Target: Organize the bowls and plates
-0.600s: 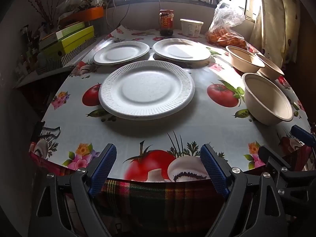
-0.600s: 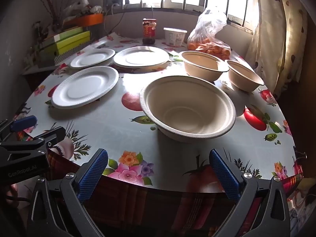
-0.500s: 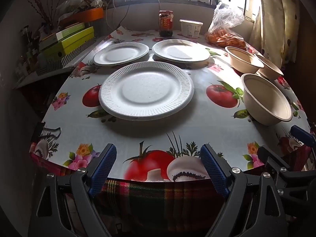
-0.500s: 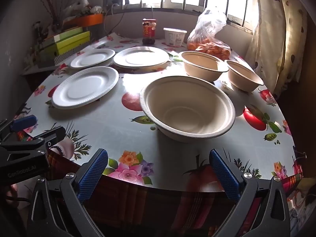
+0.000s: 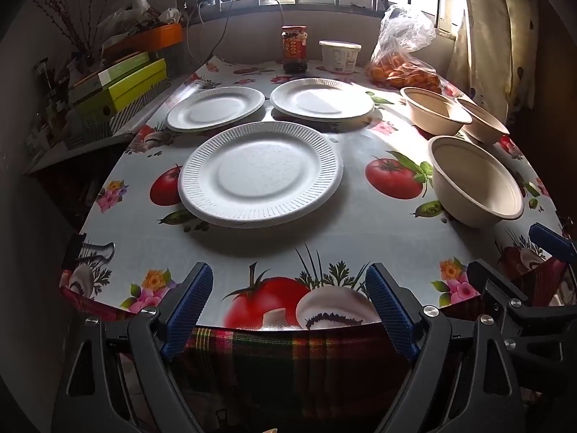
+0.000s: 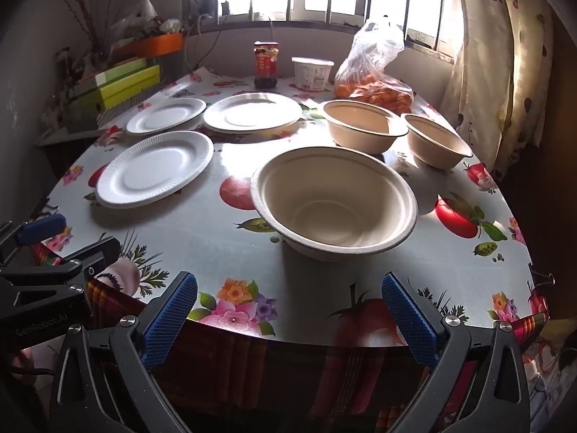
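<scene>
Three white ribbed plates lie on the table: a near plate (image 5: 260, 175) (image 6: 155, 169), a far left plate (image 5: 215, 108) (image 6: 166, 115) and a far middle plate (image 5: 322, 98) (image 6: 252, 112). Three beige bowls stand on the right: a near bowl (image 5: 476, 182) (image 6: 333, 202), a middle bowl (image 5: 434, 110) (image 6: 364, 126) and a far bowl (image 5: 483, 121) (image 6: 436, 140). My left gripper (image 5: 288, 303) is open and empty at the table's front edge, facing the near plate. My right gripper (image 6: 288, 310) is open and empty at the front edge, facing the near bowl.
A jar (image 5: 294, 48), a white tub (image 5: 339, 56) and a bag of oranges (image 5: 402, 68) stand at the back under the window. Boxes (image 5: 119, 86) are stacked on a shelf to the left. A curtain (image 6: 505, 72) hangs at the right. The tablecloth (image 5: 360, 223) has a fruit print.
Both grippers have shifted only very slightly; the plates and bowls stay where they were.
</scene>
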### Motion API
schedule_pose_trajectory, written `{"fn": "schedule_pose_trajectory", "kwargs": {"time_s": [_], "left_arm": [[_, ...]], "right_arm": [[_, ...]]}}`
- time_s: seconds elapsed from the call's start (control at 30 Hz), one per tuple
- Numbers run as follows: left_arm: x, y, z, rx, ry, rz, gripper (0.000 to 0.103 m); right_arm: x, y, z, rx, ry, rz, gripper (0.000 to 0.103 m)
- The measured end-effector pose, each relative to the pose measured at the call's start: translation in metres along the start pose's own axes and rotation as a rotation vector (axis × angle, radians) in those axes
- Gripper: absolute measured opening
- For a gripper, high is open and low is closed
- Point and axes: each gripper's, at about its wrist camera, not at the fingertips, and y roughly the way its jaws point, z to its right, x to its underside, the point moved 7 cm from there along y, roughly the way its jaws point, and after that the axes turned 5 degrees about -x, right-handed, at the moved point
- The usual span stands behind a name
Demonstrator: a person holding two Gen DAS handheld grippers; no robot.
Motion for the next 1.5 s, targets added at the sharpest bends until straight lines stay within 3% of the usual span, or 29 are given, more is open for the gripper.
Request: {"fn": "schedule_pose_trajectory", "kwargs": {"time_s": [1.5], "left_arm": [[0.0047, 0.0014, -0.0041, -0.016, 0.012, 0.009, 0.087]], "right_arm": [[0.0005, 0.0011, 0.001, 0.003, 0.012, -0.006, 0.103]]}}
